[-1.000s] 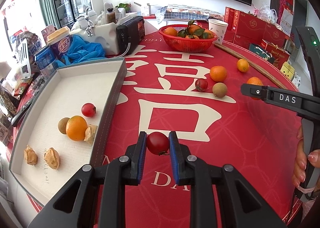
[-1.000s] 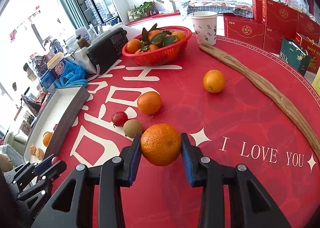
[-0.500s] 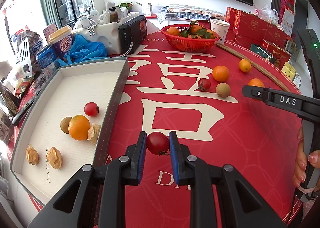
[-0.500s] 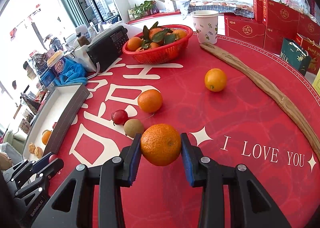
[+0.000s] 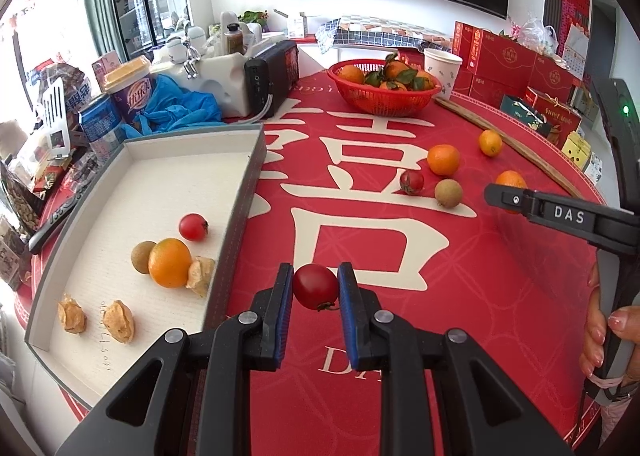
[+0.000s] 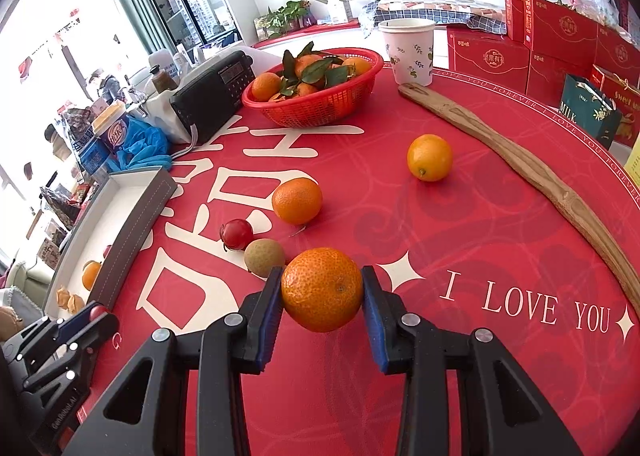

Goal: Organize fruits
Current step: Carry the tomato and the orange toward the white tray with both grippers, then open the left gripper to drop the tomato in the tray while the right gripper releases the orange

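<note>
Red cloth with big white lettering is covering the round table (image 5: 460,336), and both tongs are hanging above it with fruit in their grip. The left gripper (image 5: 315,292) is pinching a cherry tomato (image 5: 315,286) between its blue pads (image 5: 283,296), the jaws closed down to the width of that small fruit, just right of the tray (image 5: 236,216) wall. The right gripper (image 6: 322,296) is clamping a mandarin (image 6: 322,289) with its jaws set wider, held above the cloth near the words "I LOVE YOU". Lying just ahead of it on the cloth are a brown longan (image 6: 264,257) and a second tomato (image 6: 237,233), nearly touching each other, with another mandarin (image 6: 297,201) beyond them and a smoother orange (image 6: 429,157) well apart to the right. Inside the white tray a tomato (image 5: 193,227), an orange (image 5: 170,262) touching a longan (image 5: 142,256), and three papery husked fruits (image 5: 118,321) are sitting. Farther back, a red basket (image 6: 316,110) is holding leafy mandarins, a paper cup (image 6: 408,50) is standing beside it, a long wooden stick (image 6: 520,164) is lying along the table's right side, and a black radio (image 6: 212,94) is resting at the left.
</note>
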